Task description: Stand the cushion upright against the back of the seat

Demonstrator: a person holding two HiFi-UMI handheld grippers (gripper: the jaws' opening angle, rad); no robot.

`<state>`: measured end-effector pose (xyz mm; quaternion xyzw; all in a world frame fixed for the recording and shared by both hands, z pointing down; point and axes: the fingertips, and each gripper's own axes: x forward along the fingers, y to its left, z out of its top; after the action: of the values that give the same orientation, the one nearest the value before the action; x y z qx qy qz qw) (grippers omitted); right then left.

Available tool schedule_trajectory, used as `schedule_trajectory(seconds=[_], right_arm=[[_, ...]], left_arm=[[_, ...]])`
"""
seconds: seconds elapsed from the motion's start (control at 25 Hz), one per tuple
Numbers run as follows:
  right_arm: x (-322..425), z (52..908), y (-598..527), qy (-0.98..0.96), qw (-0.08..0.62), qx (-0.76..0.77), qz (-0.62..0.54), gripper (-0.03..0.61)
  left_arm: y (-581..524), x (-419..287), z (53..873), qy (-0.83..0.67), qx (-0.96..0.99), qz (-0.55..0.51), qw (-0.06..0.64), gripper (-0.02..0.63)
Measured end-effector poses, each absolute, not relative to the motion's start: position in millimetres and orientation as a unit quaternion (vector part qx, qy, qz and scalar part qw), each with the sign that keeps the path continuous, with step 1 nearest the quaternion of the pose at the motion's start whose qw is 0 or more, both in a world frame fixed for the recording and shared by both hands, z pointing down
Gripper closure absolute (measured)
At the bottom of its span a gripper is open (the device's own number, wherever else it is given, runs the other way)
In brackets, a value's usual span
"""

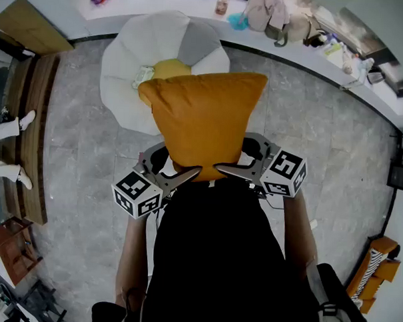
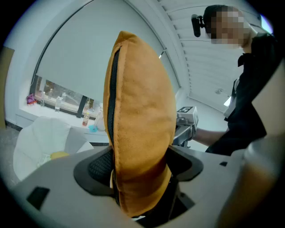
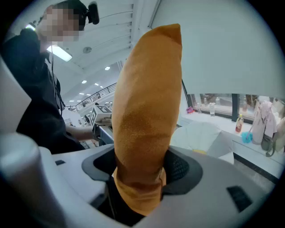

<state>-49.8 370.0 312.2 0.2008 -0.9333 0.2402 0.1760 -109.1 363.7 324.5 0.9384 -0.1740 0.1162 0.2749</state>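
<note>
I hold an orange cushion (image 1: 203, 120) in the air with both grippers, clamped at its lower corners close to the person's chest. My left gripper (image 1: 177, 174) is shut on the lower left corner and my right gripper (image 1: 233, 168) on the lower right one. In the left gripper view the cushion (image 2: 140, 133) stands edge-on with its zip showing, squeezed between the jaws of the left gripper (image 2: 140, 178). In the right gripper view the cushion (image 3: 144, 124) is pinched the same way by the right gripper (image 3: 140, 173). Beyond it on the floor sits the white petal-shaped seat (image 1: 136, 61) with a yellow centre (image 1: 171, 67).
A curved white counter (image 1: 293, 44) behind the seat carries bottles, bags and small items. A wooden bench (image 1: 36, 136) runs along the left, with a person's feet in white socks (image 1: 9, 148) beside it. An orange piece of furniture (image 1: 373, 264) stands at the lower right on the grey tiled floor.
</note>
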Motion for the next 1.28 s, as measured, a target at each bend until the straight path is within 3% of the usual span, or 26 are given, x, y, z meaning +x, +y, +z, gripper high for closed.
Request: schedule_trajectory(seconds=[0.88,1.28], right_arm=[[-52.1,334.3,371.4,-0.914,0.186,0.222,0.284,0.241],[-40.7,351.8,371.7,-0.892,0.198,0.256,0.314,0.241]], left_arm=[[366.1,-113.9,341.5,-0.175,0.933,0.137,0.282,0.247],[364.8,-104.8,360.1,-0.159,0.923,0.153,0.316,0.247]])
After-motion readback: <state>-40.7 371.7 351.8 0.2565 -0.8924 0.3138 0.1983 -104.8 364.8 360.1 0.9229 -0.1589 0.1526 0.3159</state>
